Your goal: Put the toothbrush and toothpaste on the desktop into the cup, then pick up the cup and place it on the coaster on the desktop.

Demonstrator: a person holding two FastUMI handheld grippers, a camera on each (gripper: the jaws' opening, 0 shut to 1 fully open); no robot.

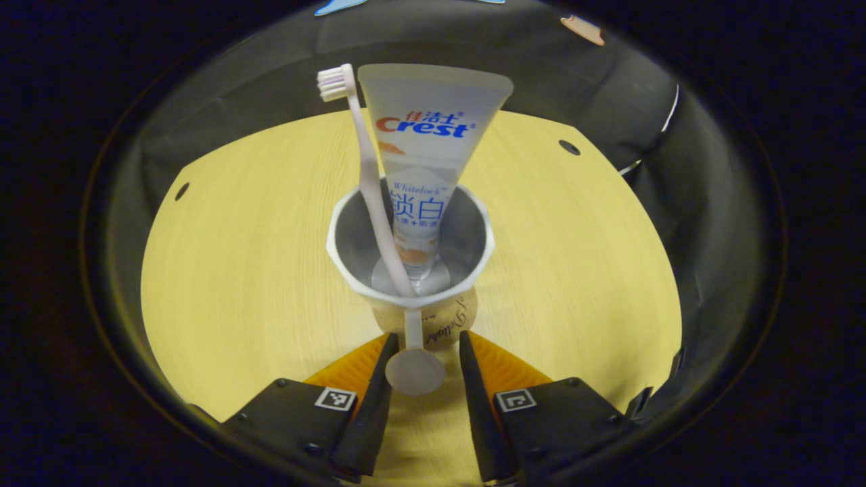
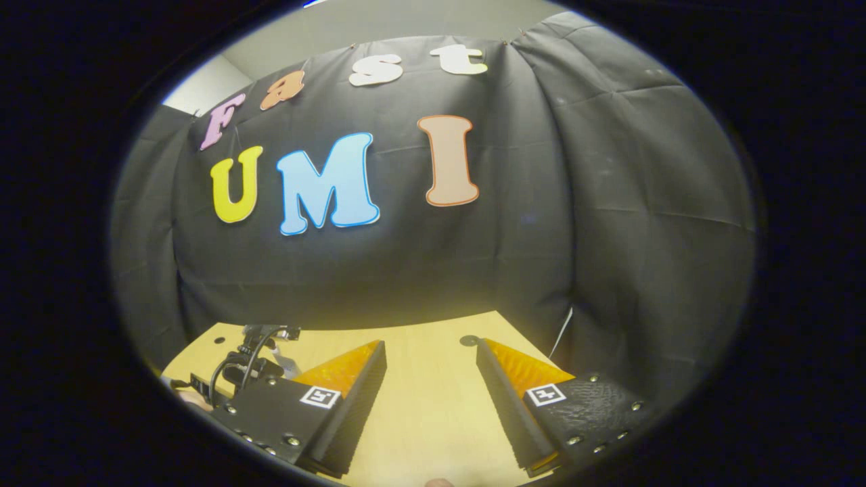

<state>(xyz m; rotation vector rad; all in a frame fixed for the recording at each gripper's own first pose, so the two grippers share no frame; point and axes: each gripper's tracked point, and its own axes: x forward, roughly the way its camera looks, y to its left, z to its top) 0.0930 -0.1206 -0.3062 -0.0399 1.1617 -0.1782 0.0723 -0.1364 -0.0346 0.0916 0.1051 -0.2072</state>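
Observation:
A white faceted cup [image 1: 473,233] stands on a round cork coaster [image 1: 452,318] on the pale wooden desktop [image 1: 243,270]. Inside it lean a pink toothbrush [image 1: 369,176], bristles up, and a white toothpaste tube [image 1: 429,135], cap down. The toothbrush's round foot [image 1: 414,370] hangs over the near rim, between the fingers of my left gripper [image 1: 427,336]. That gripper is open, its tips just short of the cup and coaster. My right gripper [image 2: 431,343] is open above the desktop [image 2: 423,406] with nothing between its fingers, and faces the wall.
The desktop has small dark holes near its far corners [image 1: 569,147]. Black cloth wall rises behind the table [image 2: 609,237]. In the right gripper view the other gripper's body with cables [image 2: 254,358] sits at the lower left.

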